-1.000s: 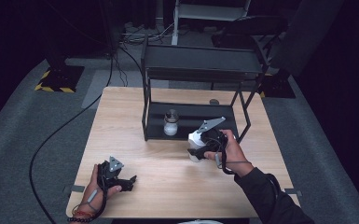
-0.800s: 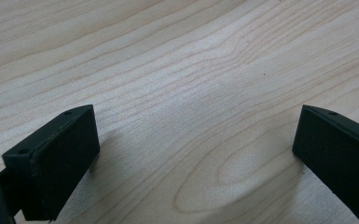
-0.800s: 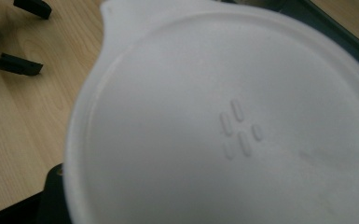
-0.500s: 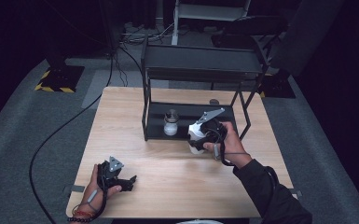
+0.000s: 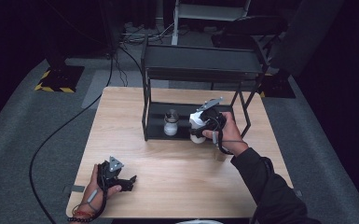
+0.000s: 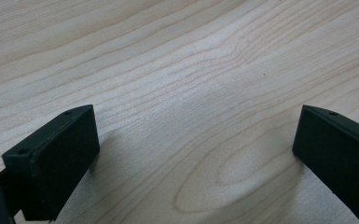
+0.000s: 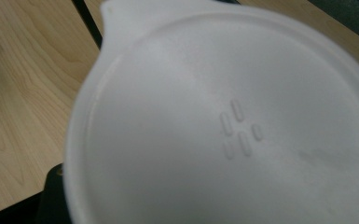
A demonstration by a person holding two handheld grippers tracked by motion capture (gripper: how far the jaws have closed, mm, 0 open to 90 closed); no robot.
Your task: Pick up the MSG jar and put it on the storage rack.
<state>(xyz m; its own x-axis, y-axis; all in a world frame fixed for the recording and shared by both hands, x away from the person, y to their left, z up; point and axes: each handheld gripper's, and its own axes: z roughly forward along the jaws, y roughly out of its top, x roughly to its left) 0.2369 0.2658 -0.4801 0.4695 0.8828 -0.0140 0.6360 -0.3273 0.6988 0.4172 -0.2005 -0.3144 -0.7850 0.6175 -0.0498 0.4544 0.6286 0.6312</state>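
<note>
A white lidded tub (image 5: pixel 196 129) hangs at the front edge of the black rack's lower shelf (image 5: pixel 157 132), with my right gripper (image 5: pixel 203 122) shut on it. In the right gripper view the tub's white lid (image 7: pixel 233 126), with a small tab at its rim, is right in front of the camera and hides most of the jaws. A small clear jar with a pale lid (image 5: pixel 170 123) stands on that shelf, just left of the tub. My left gripper (image 5: pixel 128 181) rests on the table (image 5: pixel 177 168) at the front left; its jaws stand wide open over bare wood (image 6: pixel 191 163).
The black two-level metal rack (image 5: pixel 200 69) stands at the back middle of the wooden table, its legs flanking the lower shelf. Cables (image 5: pixel 56 135) run over the grey floor to the left. Bare wood lies between the two hands.
My right hand has carried the white tub away from the person, up to the rack's lower shelf. The left hand has stayed put.
</note>
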